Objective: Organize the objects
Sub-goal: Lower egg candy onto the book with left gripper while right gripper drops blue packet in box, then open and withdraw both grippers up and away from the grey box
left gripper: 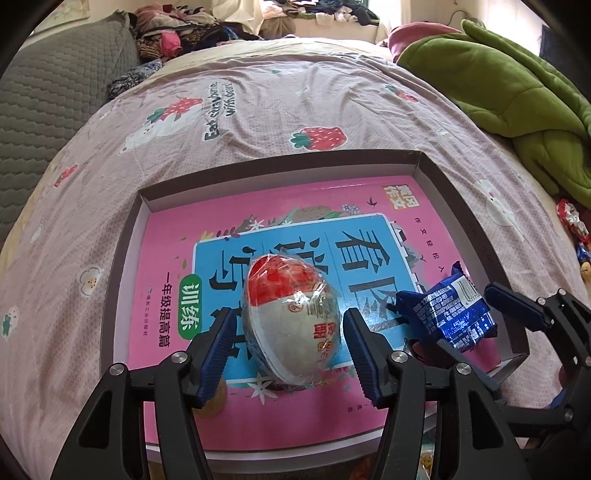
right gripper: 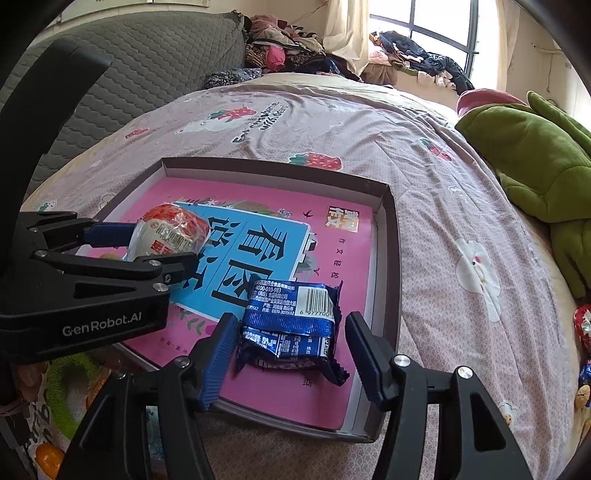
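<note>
Resting inside the shallow box (left gripper: 476,236) on the bed, a pink book (left gripper: 173,266) already lines the bottom, and two snacks lie on its cover: the wrapped egg-shaped snack (left gripper: 291,317) near the box's middle and the blue packet (right gripper: 291,325) toward its right wall. Both look delivered. The left tongs (left gripper: 290,350) straddle the egg snack with a visible gap at each pad, released; the right tongs (right gripper: 291,354) likewise stand spread either side of the blue packet, not gripping it. By my reading this pair is done, and what remains is the few small wrapped items (right gripper: 583,325) lying on the bed to the right of the box. The pink strawberry-print bedspread (left gripper: 295,96) carries everything; a green blanket (left gripper: 517,92) is heaped beyond the box's right side, clothes (right gripper: 291,55) piled far behind it by a window (right gripper: 439,29).
</note>
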The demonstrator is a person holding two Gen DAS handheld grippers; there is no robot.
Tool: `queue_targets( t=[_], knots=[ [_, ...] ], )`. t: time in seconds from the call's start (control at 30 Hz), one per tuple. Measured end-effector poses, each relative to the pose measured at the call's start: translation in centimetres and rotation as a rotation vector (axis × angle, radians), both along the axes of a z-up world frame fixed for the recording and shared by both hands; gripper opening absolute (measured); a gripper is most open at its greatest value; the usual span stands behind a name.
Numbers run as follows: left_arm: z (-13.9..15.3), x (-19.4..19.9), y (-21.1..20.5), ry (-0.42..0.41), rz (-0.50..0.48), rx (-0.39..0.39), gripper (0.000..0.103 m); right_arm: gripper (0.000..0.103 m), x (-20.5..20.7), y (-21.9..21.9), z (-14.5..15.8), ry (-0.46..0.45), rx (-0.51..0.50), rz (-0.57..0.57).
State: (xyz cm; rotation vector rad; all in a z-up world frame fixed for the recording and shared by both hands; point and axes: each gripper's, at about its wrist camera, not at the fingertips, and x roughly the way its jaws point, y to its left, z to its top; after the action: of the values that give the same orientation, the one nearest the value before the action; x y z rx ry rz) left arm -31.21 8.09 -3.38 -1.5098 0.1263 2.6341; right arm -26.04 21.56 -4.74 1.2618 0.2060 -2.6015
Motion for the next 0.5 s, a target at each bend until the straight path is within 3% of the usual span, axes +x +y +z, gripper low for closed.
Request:
queue_targets(
  t=[0.27,0.4,0.5],
  knots=[
    [2.1,1.3,-0.8,0.048,0.035,0.03,0.062,0.06,0.3,0.3,1.1,0.017,-0.015,-0.002],
    [3.6,2.4,-1.3,0.084,0.047,0.051,0.072,0.06,0.6,0.3,1.7,0.029,-0.022,-0.001],
    [4.4,3.2,-1.8,0.1,0.059,0.059,0.072,0.06,0.8,0.2,2.2,0.037,-0.026,-0.001]
  ],
)
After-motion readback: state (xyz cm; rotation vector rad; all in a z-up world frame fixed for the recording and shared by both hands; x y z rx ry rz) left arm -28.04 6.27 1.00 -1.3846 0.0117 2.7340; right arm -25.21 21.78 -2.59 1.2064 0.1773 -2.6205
